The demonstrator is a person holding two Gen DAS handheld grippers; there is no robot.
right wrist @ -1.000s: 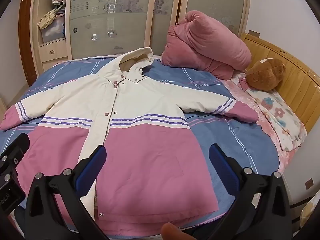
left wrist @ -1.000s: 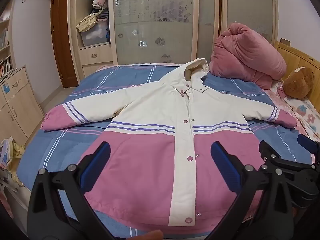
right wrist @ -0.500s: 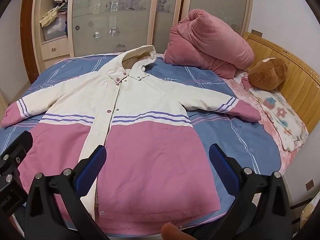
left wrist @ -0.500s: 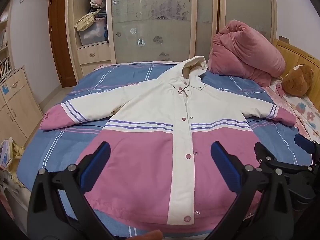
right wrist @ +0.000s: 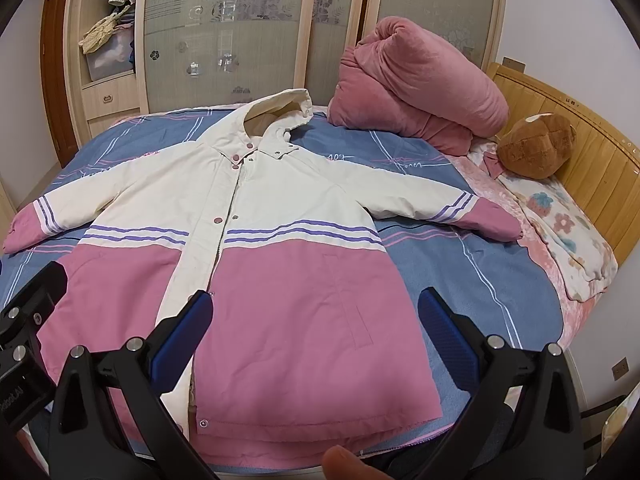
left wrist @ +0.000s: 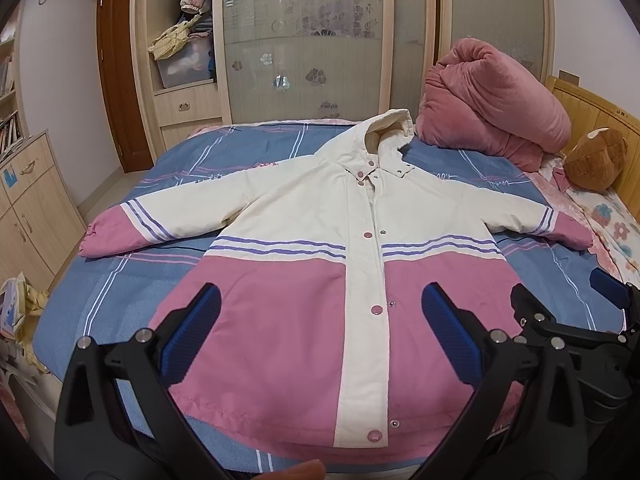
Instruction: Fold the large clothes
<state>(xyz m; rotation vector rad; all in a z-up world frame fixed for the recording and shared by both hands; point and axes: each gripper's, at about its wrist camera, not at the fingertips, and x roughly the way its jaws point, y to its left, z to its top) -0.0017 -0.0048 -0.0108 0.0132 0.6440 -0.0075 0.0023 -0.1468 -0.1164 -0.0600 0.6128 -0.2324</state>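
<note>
Beside bed, cabinet (left wrist: pixel 28 216), left view only

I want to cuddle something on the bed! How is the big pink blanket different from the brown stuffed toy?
The pink blanket is far bigger than the brown stuffed toy. The blanket is rolled into a loose, lumpy bundle; the toy is one rounded shape. The blanket lies on the blue striped sheet next to the coat's hood; the toy sits against the wooden headboard by the flowery pillow. Both look soft.
</note>
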